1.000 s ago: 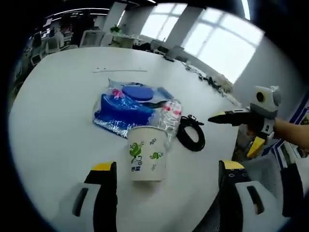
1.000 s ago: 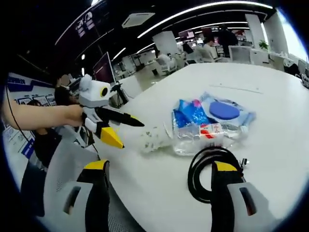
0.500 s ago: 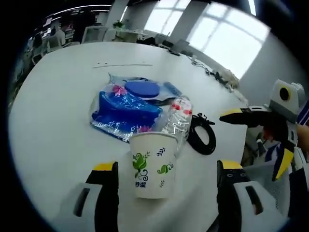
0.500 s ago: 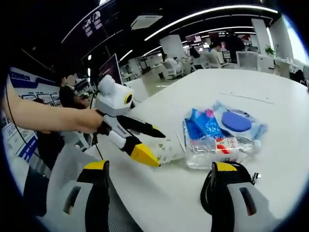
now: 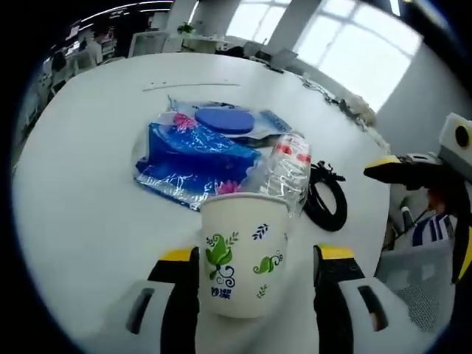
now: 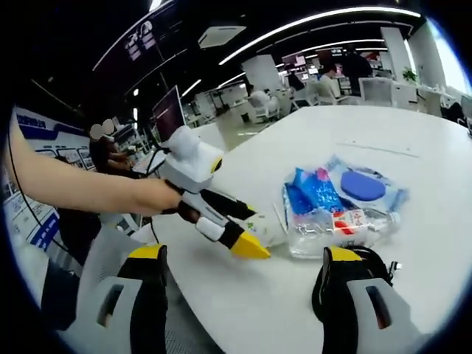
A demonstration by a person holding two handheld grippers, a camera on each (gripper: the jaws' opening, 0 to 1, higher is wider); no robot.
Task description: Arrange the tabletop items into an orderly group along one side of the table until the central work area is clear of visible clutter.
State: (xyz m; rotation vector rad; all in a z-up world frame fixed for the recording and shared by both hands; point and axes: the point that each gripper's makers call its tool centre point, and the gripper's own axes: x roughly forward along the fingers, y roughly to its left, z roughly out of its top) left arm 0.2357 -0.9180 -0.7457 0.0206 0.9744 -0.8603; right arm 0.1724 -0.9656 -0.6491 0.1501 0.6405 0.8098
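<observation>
Paper cup [image 5: 242, 262] stands upright on white desk [image 5: 81, 184], near edge, between the spread jaws of left gripper [image 5: 251, 258]; no contact visible. Green leaf print, small writing unreadable. Just behind, clear bottle [image 5: 286, 169] lies flat, long axis running far-right, red label. Blue packets [image 5: 193, 151] far-left; black cable coil [image 5: 328, 203] right. Right gripper [image 6: 243, 259] open, empty.

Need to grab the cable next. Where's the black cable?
In the left gripper view, the coiled black cable lies on the white table, right of the plastic bottle, near the table's edge.
</observation>
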